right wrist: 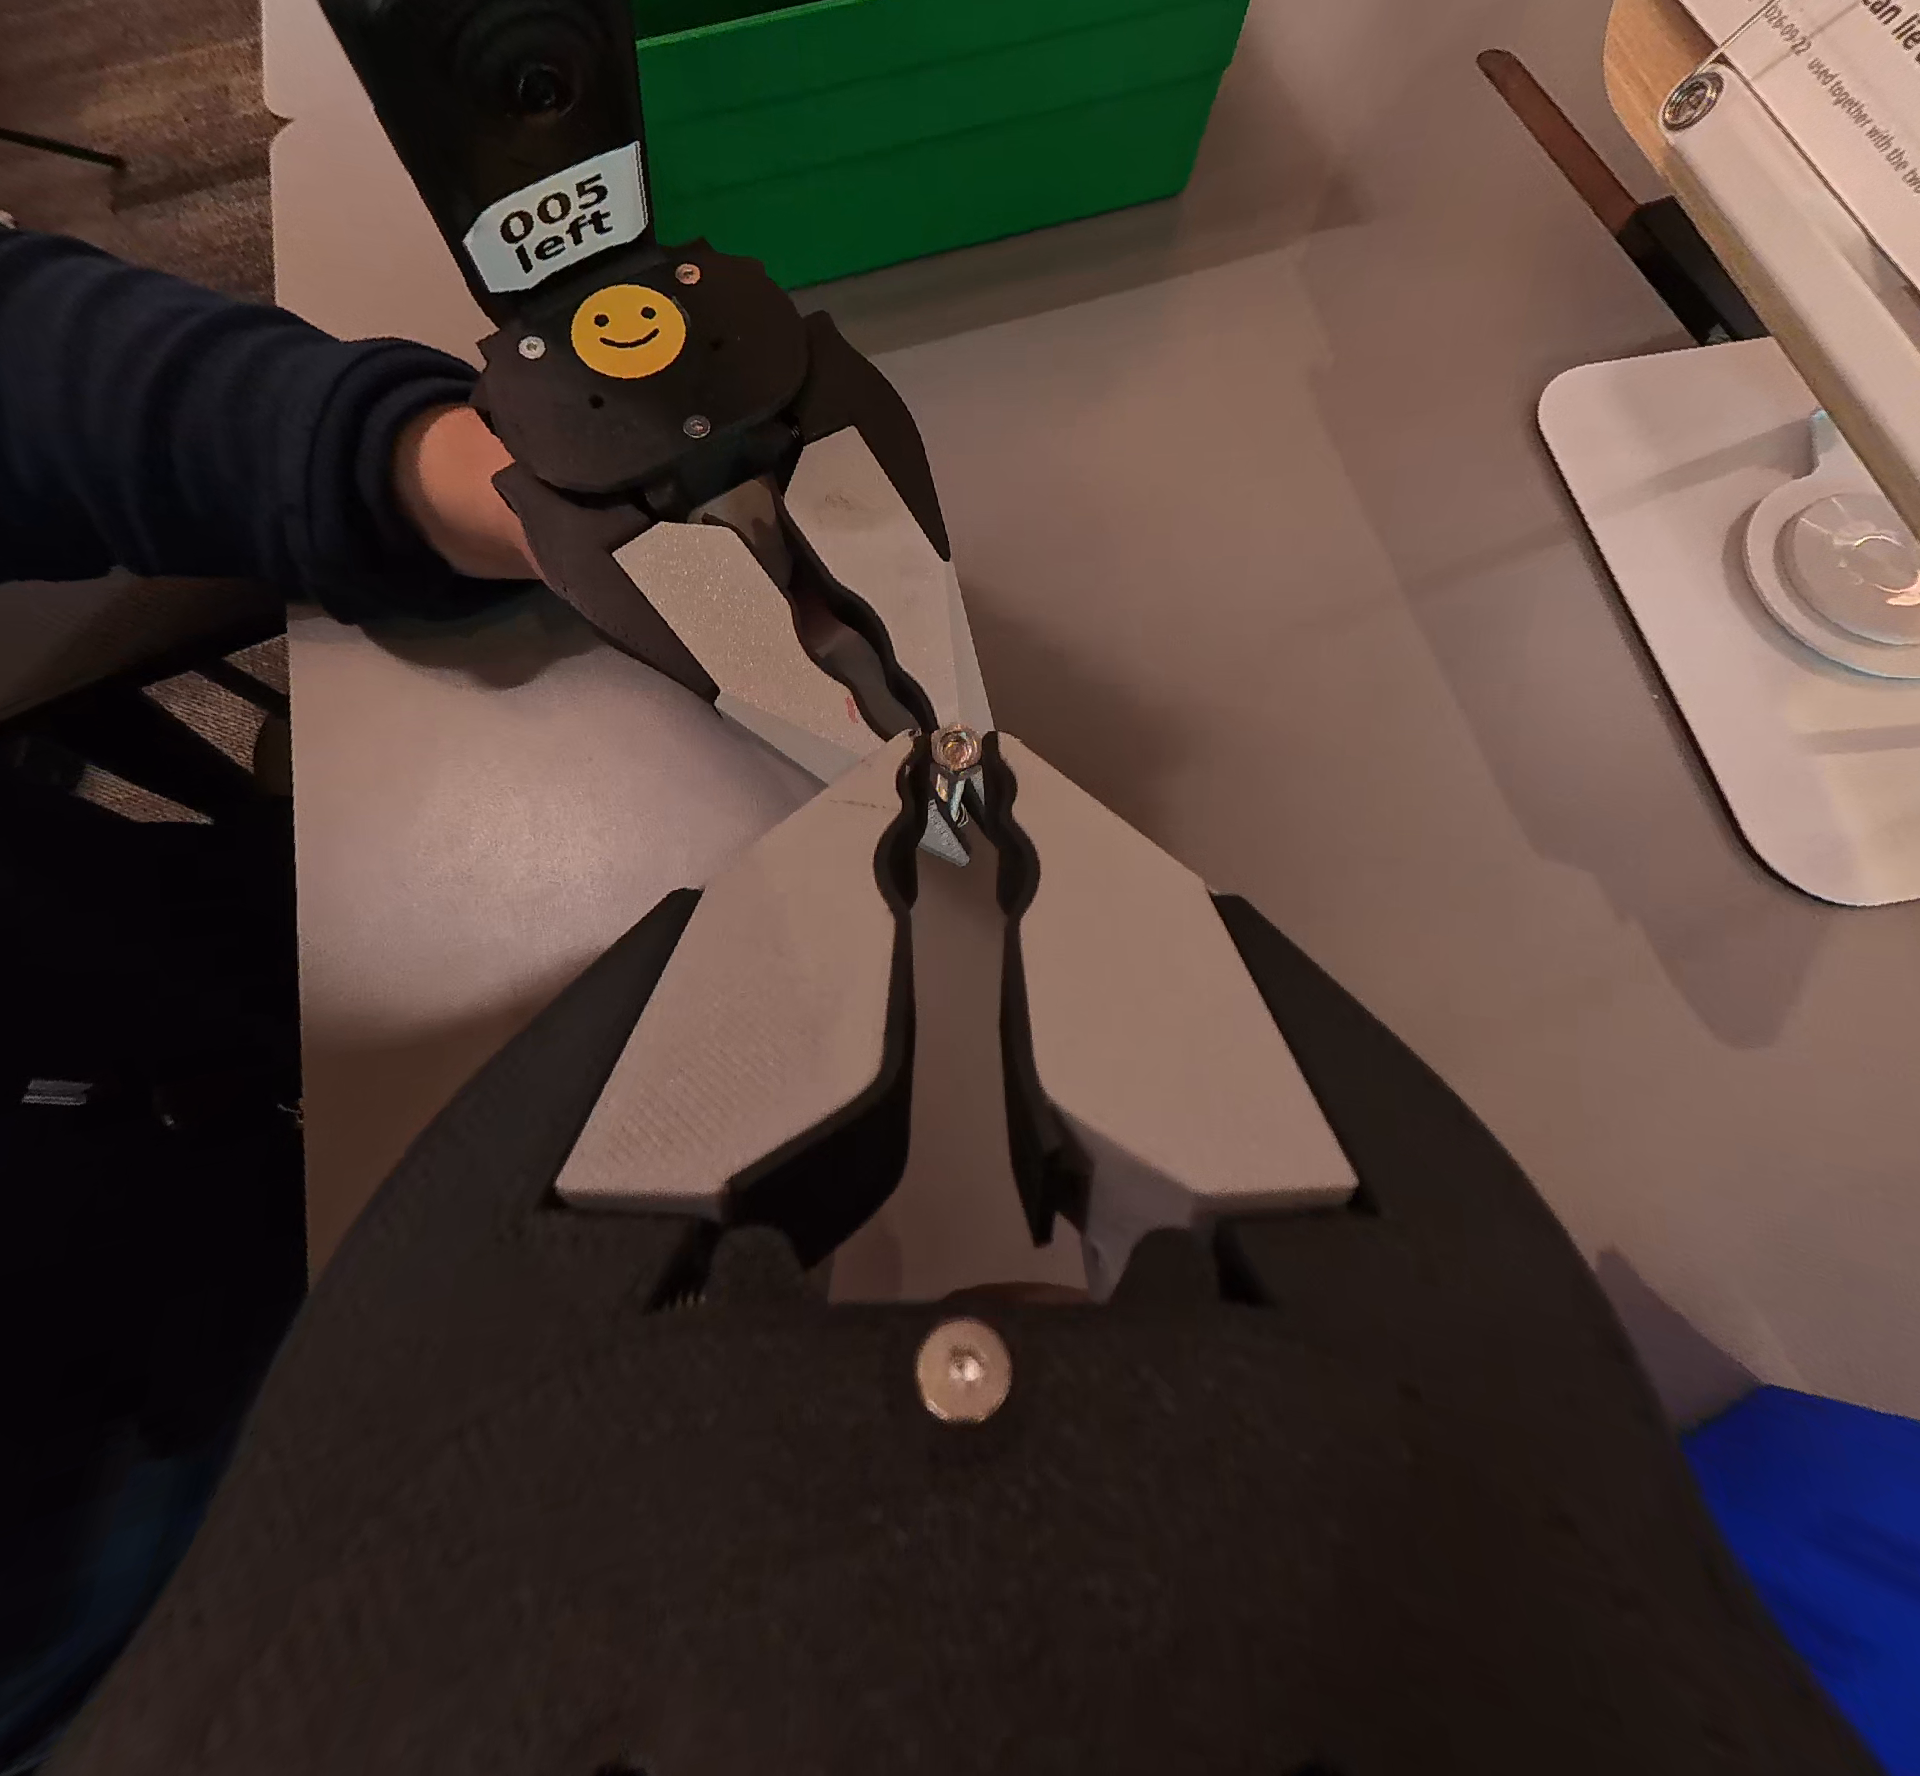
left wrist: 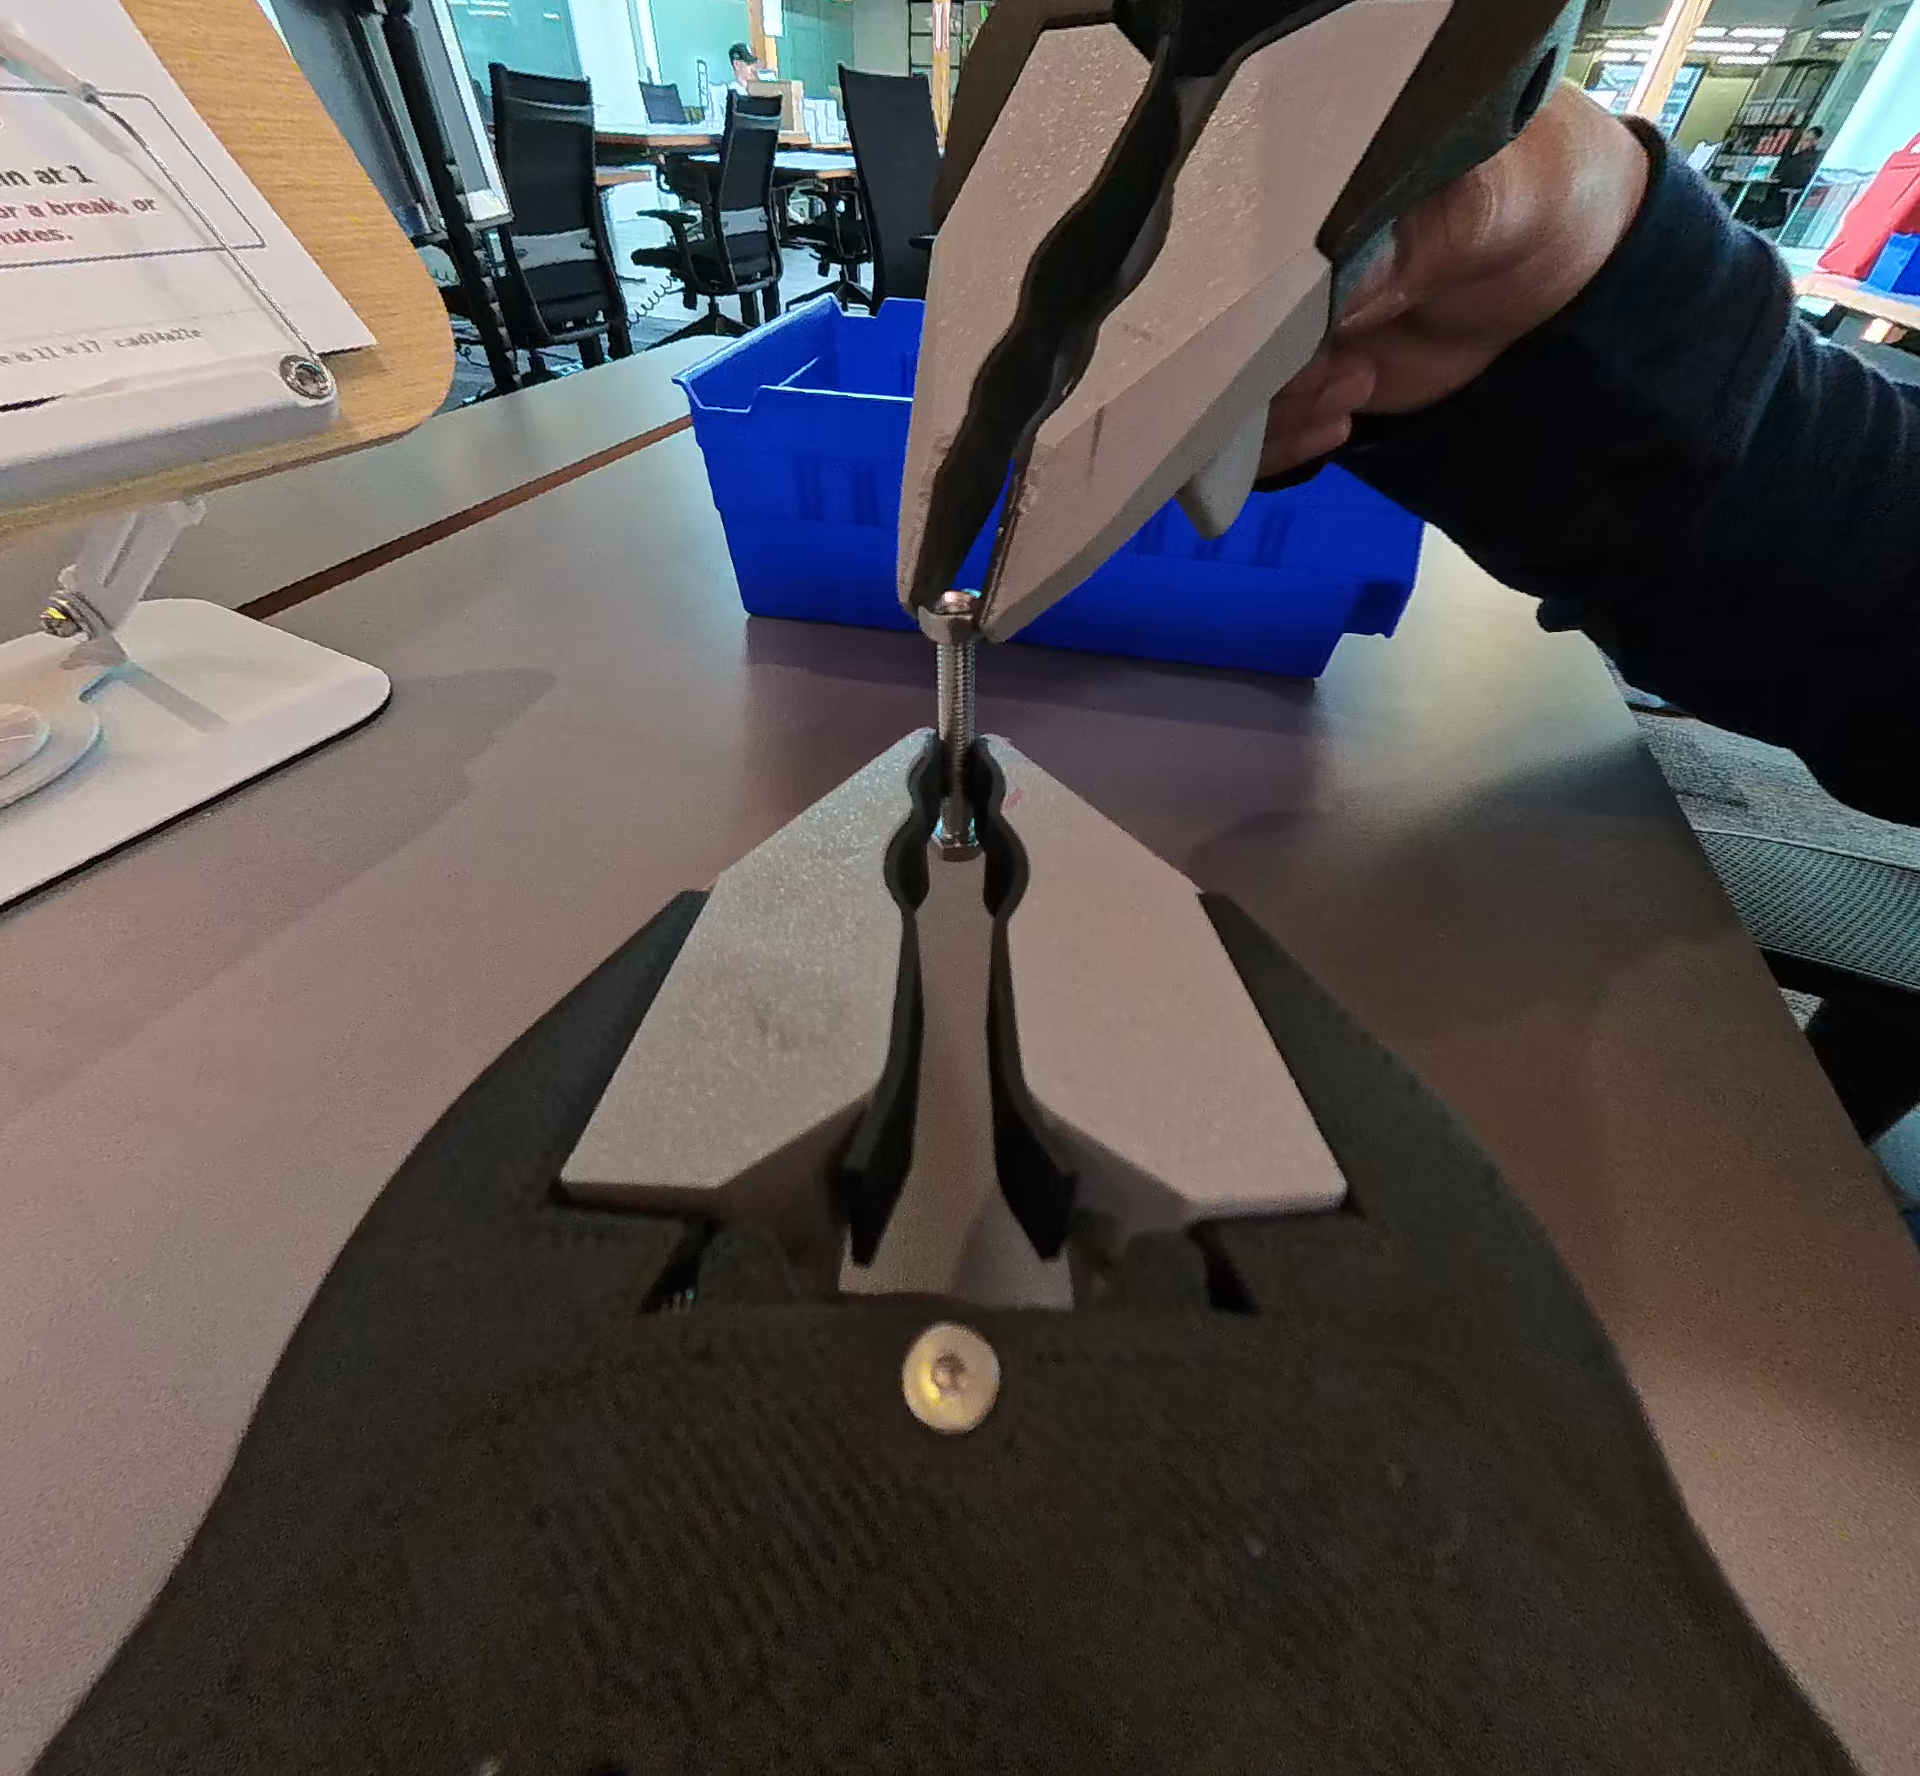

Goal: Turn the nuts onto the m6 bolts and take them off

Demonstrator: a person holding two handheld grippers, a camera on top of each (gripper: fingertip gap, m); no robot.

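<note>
A silver M6 bolt (left wrist: 954, 698) stands upright above the grey table. My left gripper (left wrist: 956, 755) is shut on the bolt's lower end, just above its hex head. My right gripper (left wrist: 954, 606) comes down from above and is shut on a hex nut (left wrist: 951, 623) at the top of the thread. In the right wrist view my right gripper (right wrist: 954, 758) holds the nut (right wrist: 956, 747) seen end-on, with the bolt mostly hidden below it. The left gripper (right wrist: 925, 727) reaches in there from the upper left, held by a hand in a dark sleeve.
A blue bin (left wrist: 831, 479) stands behind the bolt, and its corner shows in the right wrist view (right wrist: 1818, 1539). A green divided bin (right wrist: 935, 116) stands on the far side of the table. A white sign stand (left wrist: 187, 687) is at the left, also in the right wrist view (right wrist: 1662, 583). Less than 4 cm separates the two grippers' tips.
</note>
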